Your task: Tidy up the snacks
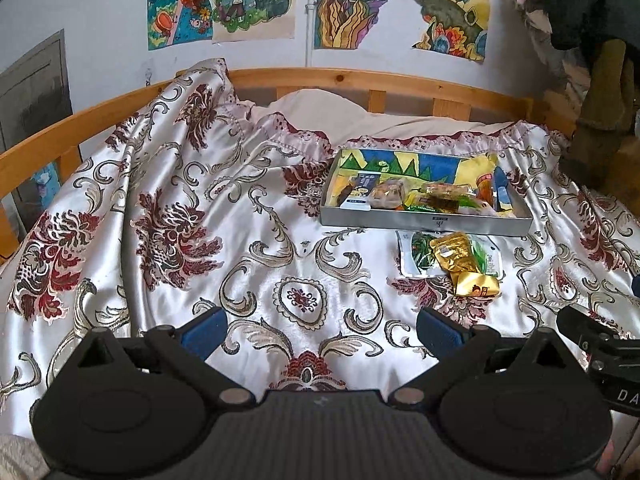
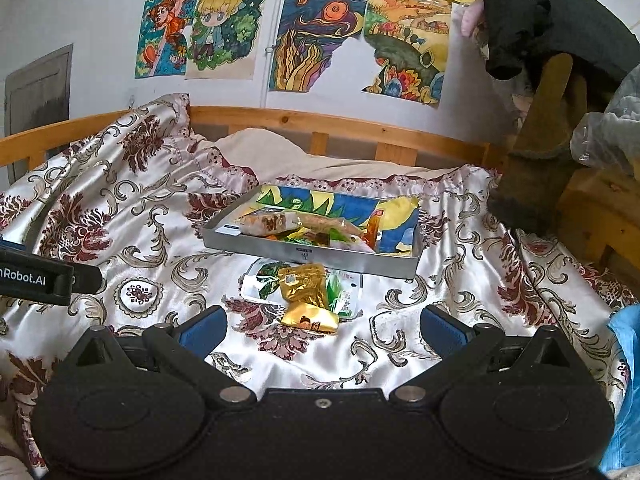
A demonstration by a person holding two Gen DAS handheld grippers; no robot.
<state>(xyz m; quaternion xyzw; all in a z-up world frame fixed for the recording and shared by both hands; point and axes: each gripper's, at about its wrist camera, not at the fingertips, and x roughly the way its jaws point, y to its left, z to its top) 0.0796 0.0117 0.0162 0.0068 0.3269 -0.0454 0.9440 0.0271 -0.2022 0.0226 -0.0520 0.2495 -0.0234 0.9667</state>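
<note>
A shallow grey tray [image 1: 424, 225] [image 2: 280, 249] with a colourful lining sits on the bed and holds several snack packets [image 1: 420, 197] [image 2: 304, 228]. In front of it lie a white-and-green packet [image 1: 414, 254] [image 2: 260, 282] and two gold packets, one [image 1: 454, 252] [image 2: 302, 283] resting on it and one [image 1: 478, 285] [image 2: 310, 317] nearer to me. My left gripper [image 1: 320, 330] is open and empty above the bedspread, left of the loose packets. My right gripper [image 2: 323, 332] is open and empty, with the near gold packet just ahead between its fingers.
A floral satin bedspread [image 1: 200, 220] [image 2: 120, 208] covers the bed. A wooden rail [image 1: 340, 80] [image 2: 340, 124] runs behind it under drawings on the wall. Dark clothing [image 1: 592, 20] [image 2: 540, 80] hangs at right. A blue bag [image 2: 626, 380] lies at the right edge.
</note>
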